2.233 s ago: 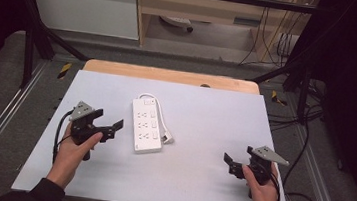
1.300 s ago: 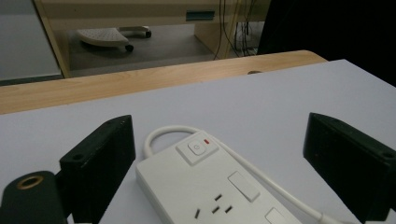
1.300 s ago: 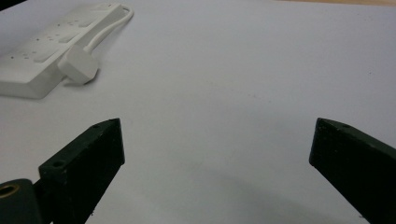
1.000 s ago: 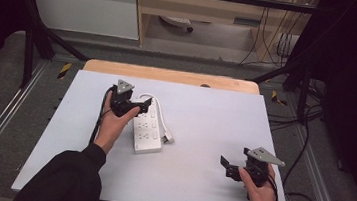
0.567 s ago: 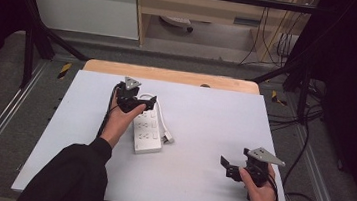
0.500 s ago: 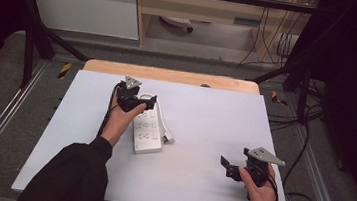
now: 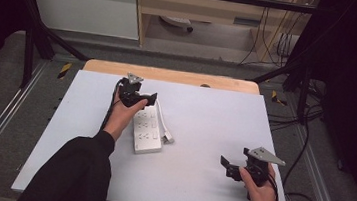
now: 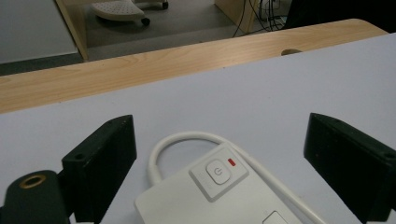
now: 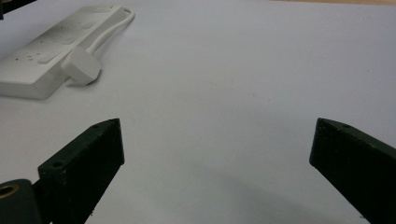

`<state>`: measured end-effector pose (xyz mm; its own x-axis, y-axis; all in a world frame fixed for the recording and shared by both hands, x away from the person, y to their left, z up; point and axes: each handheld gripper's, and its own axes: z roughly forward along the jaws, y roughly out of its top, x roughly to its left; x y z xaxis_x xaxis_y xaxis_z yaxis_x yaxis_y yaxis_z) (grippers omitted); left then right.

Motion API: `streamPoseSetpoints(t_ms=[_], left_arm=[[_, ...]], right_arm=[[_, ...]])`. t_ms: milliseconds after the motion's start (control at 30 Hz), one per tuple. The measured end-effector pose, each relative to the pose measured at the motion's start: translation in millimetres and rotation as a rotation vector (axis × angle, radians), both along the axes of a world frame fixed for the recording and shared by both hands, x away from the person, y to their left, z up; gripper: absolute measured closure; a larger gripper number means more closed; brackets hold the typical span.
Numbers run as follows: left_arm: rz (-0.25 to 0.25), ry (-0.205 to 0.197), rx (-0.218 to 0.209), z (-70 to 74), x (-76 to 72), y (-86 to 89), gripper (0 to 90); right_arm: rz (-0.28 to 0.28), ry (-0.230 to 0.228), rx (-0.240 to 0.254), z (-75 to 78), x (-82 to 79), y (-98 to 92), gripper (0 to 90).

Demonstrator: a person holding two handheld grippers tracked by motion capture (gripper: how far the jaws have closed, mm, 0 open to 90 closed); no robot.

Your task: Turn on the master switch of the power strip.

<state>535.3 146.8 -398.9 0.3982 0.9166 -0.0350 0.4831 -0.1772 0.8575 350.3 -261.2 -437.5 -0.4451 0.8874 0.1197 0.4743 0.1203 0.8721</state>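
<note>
A white power strip [image 7: 146, 130] lies on the white tabletop [image 7: 205, 118], its short cord looped at the far end and its plug [image 7: 168, 139] resting beside it. My left gripper [image 7: 142, 98] hovers open over the strip's far end. In the left gripper view the jaws stand wide on either side of the strip's power button [image 8: 216, 171] and red indicator [image 8: 231, 162]. My right gripper [image 7: 226, 165] is open near the front right of the table, apart from the strip. The right gripper view shows the power strip [image 9: 56, 46] and plug [image 9: 81, 66] far off at upper left.
A wooden table edge [image 7: 169, 74] with a cable hole [image 7: 204, 86] runs along the back. Beyond it are cabinets, a chair base [image 7: 175, 23] and cables on the floor. Metal rails flank the table on both sides.
The left hand has carried its gripper from the front left of the table to the far end of the power strip. The right gripper has hardly moved.
</note>
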Motion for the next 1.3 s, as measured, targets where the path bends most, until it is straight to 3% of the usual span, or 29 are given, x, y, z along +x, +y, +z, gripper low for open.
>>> streamPoseSetpoints(t_ms=[367, 600, 767, 1067, 1300], left_arm=[[-0.006, 0.017, 0.028, -6.9, 5.5, -1.3, 17.7], [-0.014, 0.004, -0.003, -5.5, 5.8, 0.9, 37.6], [0.009, 0.013, -0.011, -6.2, 7.2, 4.4, 50.3], [0.001, 0.006, -0.013, -8.7, 8.8, 5.9, 65.6], [-0.035, 0.013, -0.016, -12.8, 10.2, 3.4, 76.2]], right_arm=[[0.002, -0.001, 0.001, 0.6, -0.5, -1.1, 3.5], [0.001, -0.002, -0.001, 0.6, -0.4, -1.2, 3.5], [0.000, 0.001, 0.002, 0.5, -0.4, -1.2, 3.5], [0.003, 0.000, 0.001, 0.6, 0.0, -1.4, 3.5], [0.002, 0.001, 0.002, 0.7, 0.0, -1.5, 3.5]])
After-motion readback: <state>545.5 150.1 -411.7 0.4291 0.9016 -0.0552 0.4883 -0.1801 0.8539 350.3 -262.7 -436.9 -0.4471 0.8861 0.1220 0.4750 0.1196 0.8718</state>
